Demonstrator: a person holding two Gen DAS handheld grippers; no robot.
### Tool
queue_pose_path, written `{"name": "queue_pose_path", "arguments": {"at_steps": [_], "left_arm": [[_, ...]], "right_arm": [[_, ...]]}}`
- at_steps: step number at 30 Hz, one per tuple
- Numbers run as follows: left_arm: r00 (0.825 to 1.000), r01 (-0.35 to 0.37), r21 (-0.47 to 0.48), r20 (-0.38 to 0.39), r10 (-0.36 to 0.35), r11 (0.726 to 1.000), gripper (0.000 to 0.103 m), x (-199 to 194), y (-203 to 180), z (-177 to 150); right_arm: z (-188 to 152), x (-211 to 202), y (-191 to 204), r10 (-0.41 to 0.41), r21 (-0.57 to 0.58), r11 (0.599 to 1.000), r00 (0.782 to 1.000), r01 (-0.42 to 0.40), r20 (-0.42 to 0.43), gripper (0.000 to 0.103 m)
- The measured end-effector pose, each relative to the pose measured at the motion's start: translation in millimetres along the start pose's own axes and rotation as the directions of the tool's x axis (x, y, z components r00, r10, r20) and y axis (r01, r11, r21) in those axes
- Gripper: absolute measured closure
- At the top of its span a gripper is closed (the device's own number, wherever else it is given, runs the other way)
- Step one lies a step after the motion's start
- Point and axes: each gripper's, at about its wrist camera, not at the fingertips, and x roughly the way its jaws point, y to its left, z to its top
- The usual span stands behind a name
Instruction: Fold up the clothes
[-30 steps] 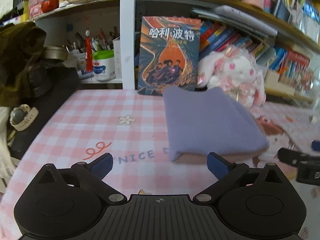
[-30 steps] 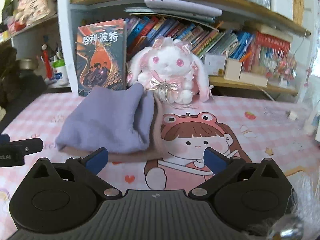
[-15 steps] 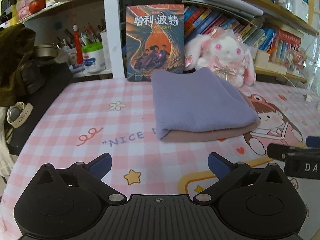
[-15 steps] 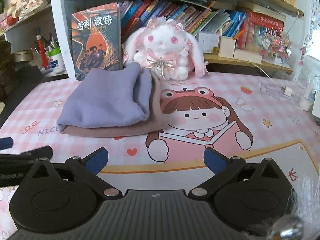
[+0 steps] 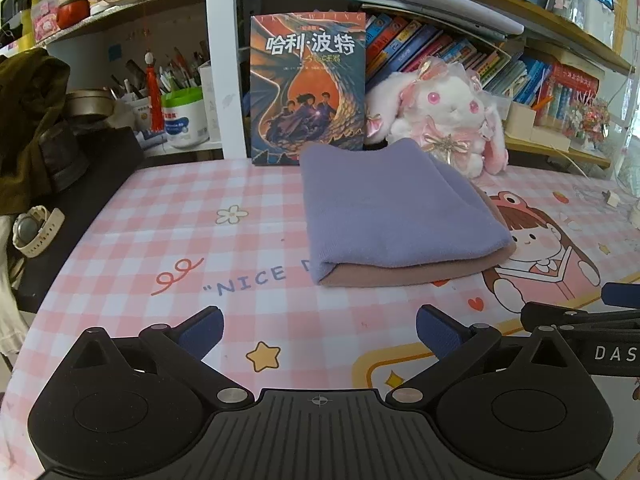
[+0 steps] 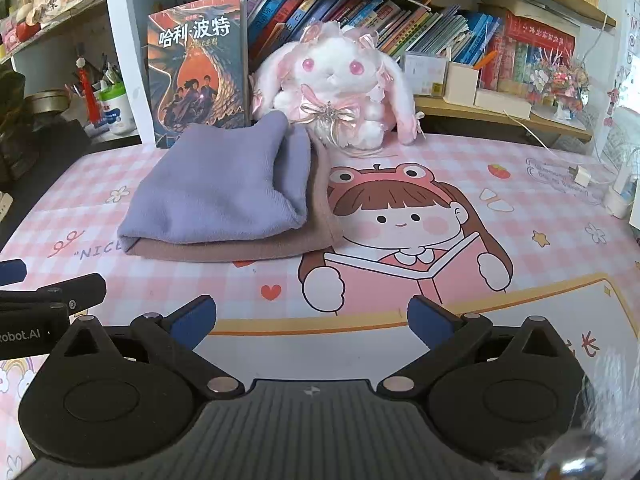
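A folded garment, lavender on top (image 5: 384,208) with a dusty-pink layer under it (image 5: 404,276), lies on the pink checked table mat (image 5: 180,216). In the right wrist view the lavender fold (image 6: 224,192) sits on the pink layer (image 6: 240,250). My left gripper (image 5: 319,330) is open and empty, a short way in front of the garment. My right gripper (image 6: 312,316) is open and empty, in front and to the right of it. Each gripper shows at the edge of the other's view.
A book (image 5: 308,88) and a white plush rabbit (image 5: 444,120) stand behind the garment against the bookshelf. A pen cup (image 5: 184,116), dark clothing (image 5: 28,120) and a wristwatch (image 5: 34,228) lie at the left. A charger and cable (image 6: 580,176) lie far right.
Both grippers have drawn back from the folded garment toward the near table edge. The garment lies unmoved and both stay open.
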Motion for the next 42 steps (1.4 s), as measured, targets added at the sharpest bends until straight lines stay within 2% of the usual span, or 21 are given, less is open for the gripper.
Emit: {"name": "queue_pose_path", "arguments": {"at_steps": [42], "left_arm": [[1.0,0.021,-0.009,-0.021,-0.021,1.0,0.0,-0.8,1.4,-2.7]], "right_arm": [[-7.0,-0.2,4.0,-0.017,-0.034,0.999,0.999,0.016,-0.028,0.0]]}}
